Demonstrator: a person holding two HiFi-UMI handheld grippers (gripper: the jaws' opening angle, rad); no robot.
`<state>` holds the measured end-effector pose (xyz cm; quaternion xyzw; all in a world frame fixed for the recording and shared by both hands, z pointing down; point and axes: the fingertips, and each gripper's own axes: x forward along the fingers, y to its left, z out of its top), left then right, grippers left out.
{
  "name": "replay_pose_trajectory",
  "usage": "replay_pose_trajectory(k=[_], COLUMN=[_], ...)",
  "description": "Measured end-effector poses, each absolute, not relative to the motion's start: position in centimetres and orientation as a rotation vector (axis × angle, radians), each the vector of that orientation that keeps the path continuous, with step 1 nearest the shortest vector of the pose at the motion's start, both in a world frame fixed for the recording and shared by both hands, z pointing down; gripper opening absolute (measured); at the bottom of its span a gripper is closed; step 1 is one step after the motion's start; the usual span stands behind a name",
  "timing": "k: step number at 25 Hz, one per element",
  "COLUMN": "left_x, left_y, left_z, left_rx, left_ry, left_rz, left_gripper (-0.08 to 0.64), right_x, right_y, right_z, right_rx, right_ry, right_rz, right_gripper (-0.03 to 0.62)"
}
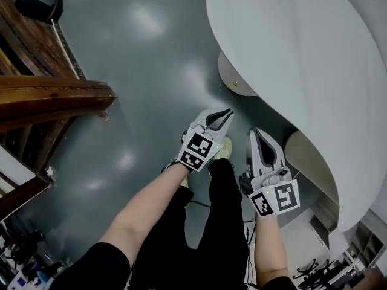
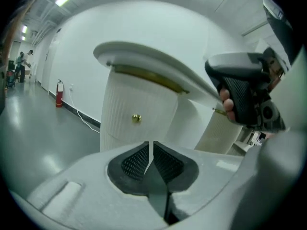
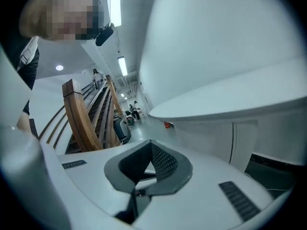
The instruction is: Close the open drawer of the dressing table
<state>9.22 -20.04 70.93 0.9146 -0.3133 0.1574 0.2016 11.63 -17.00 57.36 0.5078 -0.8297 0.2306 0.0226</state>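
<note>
Jaws, left gripper (image 2: 151,146): slightly apart, empty
Jaws, right gripper (image 3: 147,151): slightly apart, empty
Desk (image 2: 144,62): white; brass knob (image 2: 136,118) on ribbed front

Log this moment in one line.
left gripper: jaws narrowly apart, empty | right gripper: open, empty | drawer knob: untouched

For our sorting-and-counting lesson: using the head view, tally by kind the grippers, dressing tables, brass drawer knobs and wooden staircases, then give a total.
Grippers: 2 (left gripper, right gripper)
Dressing table: 1
Brass knob: 1
Wooden staircase: 1
Total: 5
</note>
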Motion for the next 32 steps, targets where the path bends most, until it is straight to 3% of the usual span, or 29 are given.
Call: replay_pose_trajectory(k=[12,32], left_x=[5.4,-0.2], left_y=[-16.3,-7.8], left_z=[49.1,23.5], left_rx=[2.623,2.738], left_ry=[-0.928,-0.98], left_rz=[0.304,0.117], left_gripper=[0.011,0.011], right_x=[9.9,4.5], right_y=[-13.6,-7.7], right_z=[45.1,23.3], right_rx=[1.641,1.617], right_ry=[-2.534,-2.676], right_rz=[0.668,0.383], right_gripper=[0.015,0.015])
